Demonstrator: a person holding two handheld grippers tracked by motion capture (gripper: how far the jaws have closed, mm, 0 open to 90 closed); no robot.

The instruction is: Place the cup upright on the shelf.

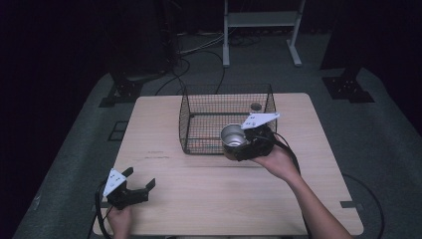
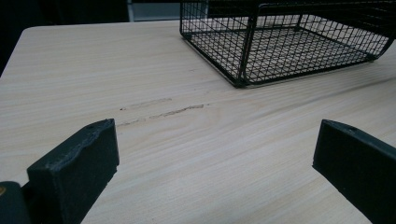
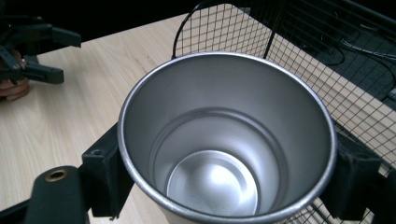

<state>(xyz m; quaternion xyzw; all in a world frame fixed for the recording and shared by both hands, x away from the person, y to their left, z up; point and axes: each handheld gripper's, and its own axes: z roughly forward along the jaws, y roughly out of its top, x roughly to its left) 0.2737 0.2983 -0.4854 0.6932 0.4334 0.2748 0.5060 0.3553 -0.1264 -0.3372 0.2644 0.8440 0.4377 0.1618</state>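
The right gripper [image 1: 238, 145] has its jaws clamped on the two sides of a steel cup [image 1: 233, 135], one pad at 9 o'clock and one at 3 o'clock in the right gripper view. The cup is upright, mouth up and empty. In the high view it hangs at the basket's [image 1: 199, 107] near wall, toward the 5 o'clock corner. Whether it has cleared the rim is hard to judge from that angle.

The step in hand looks like carrying the cup into the basket. The next move calls for enough height to pass the wire rim, a short travel toward 12 o'clock, then a level descent to the mesh floor before the jaws let go. A tilted release could tip the cup, since the floor is open wire.

The cup [image 3: 227, 140] is brushed metal, round, tapering to a smaller base, with a rolled lip and a step partway down the inside wall. It is smooth and hard, so the grip depends on squeeze alone. The basket [image 2: 289, 42] is black wire mesh, rectangular, open on top, with rounded corners. The table [image 1: 164, 164] is pale wood grain with faint scuff marks.

The left gripper [image 1: 130, 186] rests low at 7 o'clock on the table, well apart from the basket. Its jaws stand wide open with nothing between them.
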